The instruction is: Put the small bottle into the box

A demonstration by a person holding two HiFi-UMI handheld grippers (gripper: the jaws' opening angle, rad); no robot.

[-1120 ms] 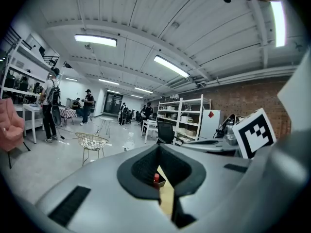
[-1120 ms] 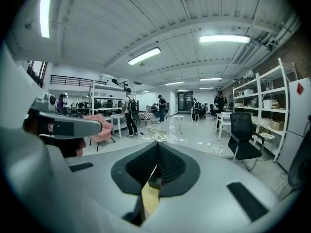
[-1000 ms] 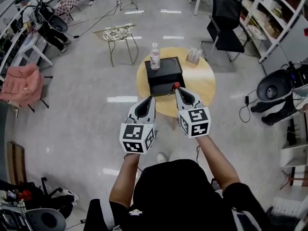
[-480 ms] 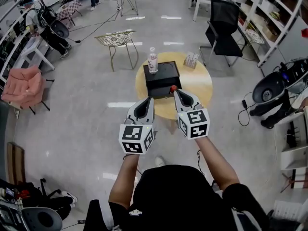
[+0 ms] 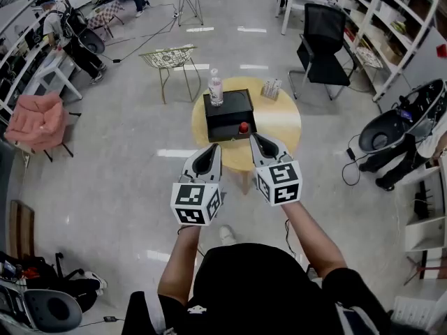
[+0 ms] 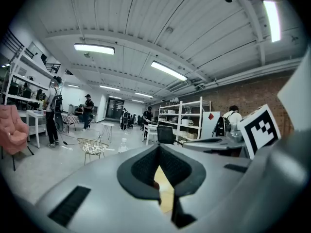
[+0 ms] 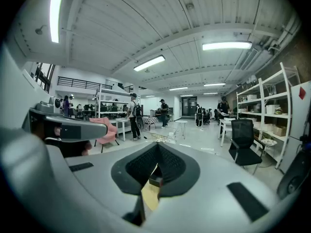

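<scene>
A clear small bottle (image 5: 216, 88) with a pink label stands upright on the far left corner of a black box (image 5: 228, 110). The box's lid is down, and it sits on a round wooden table (image 5: 279, 121). A small red-topped object (image 5: 244, 127) rests at the box's near edge. My left gripper (image 5: 213, 147) hovers at the table's near rim, shut and empty. My right gripper (image 5: 255, 138) is just short of the box's near right corner, also shut with nothing in it. In the left gripper view the bottle (image 6: 122, 144) shows small and far beyond the shut left gripper (image 6: 158, 149).
A small striped carton (image 5: 271, 88) stands on the table to the right of the box. A wire chair (image 5: 169, 58) is beyond the table on the left, and a black office chair (image 5: 325, 37) on the right. Shelving (image 5: 401, 26) lines the right wall. People stand at the far left.
The head view has pulled back, so the table and box now look smaller and farther away. Both grippers have drawn back from the box and stay shut. The bottle has not moved.
</scene>
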